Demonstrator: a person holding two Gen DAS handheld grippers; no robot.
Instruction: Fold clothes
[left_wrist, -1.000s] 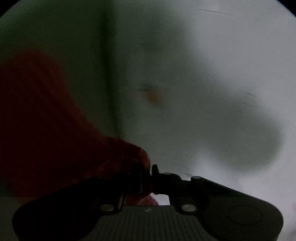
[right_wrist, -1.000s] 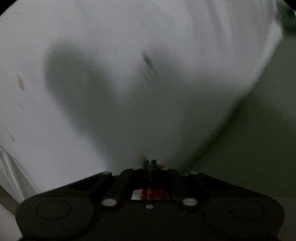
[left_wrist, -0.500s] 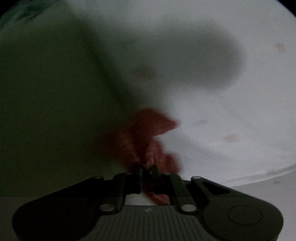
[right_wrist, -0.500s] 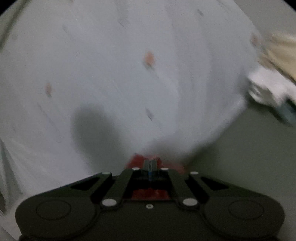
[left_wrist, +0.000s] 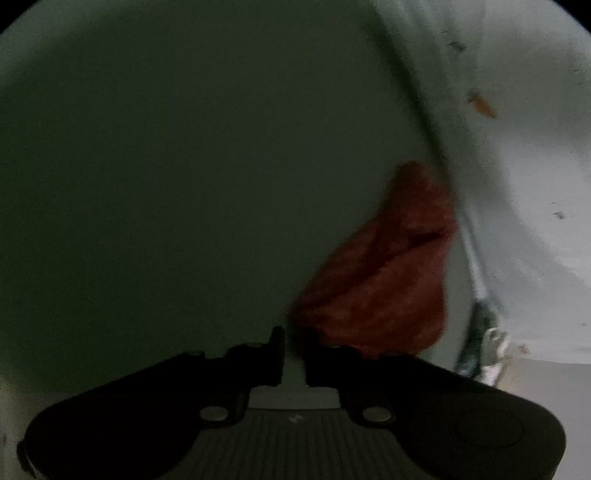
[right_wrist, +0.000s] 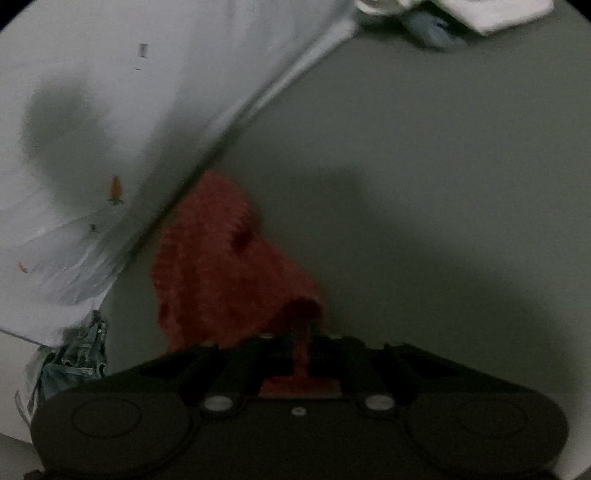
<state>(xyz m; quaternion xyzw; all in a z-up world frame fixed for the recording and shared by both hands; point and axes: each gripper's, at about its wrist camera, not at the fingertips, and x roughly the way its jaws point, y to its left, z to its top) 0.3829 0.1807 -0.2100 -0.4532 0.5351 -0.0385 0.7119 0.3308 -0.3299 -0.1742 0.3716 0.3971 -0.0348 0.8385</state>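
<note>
A fuzzy red cloth (left_wrist: 384, 277) lies bunched on the grey-green surface, just right of my left gripper (left_wrist: 293, 350). That gripper's jaws are opening, and only bare surface shows in the narrow gap between them. In the right wrist view the same red cloth (right_wrist: 214, 266) spreads up and left from my right gripper (right_wrist: 301, 332). Its jaws are opening too, with a strip of red fabric still lying between them and a dark red lump at the tips.
A white sheet with small orange prints (right_wrist: 92, 110) borders the grey-green surface (right_wrist: 424, 184), and shows at the right as the sheet (left_wrist: 517, 166). White folded laundry (right_wrist: 498, 11) and a blue item (right_wrist: 428, 26) lie far off. A crumpled patterned scrap (right_wrist: 81, 350) sits by the sheet's corner.
Both grippers came down from over the white sheet to the grey-green surface with the red cloth. The left jaws parted and let it go; the right jaws parted slightly.
</note>
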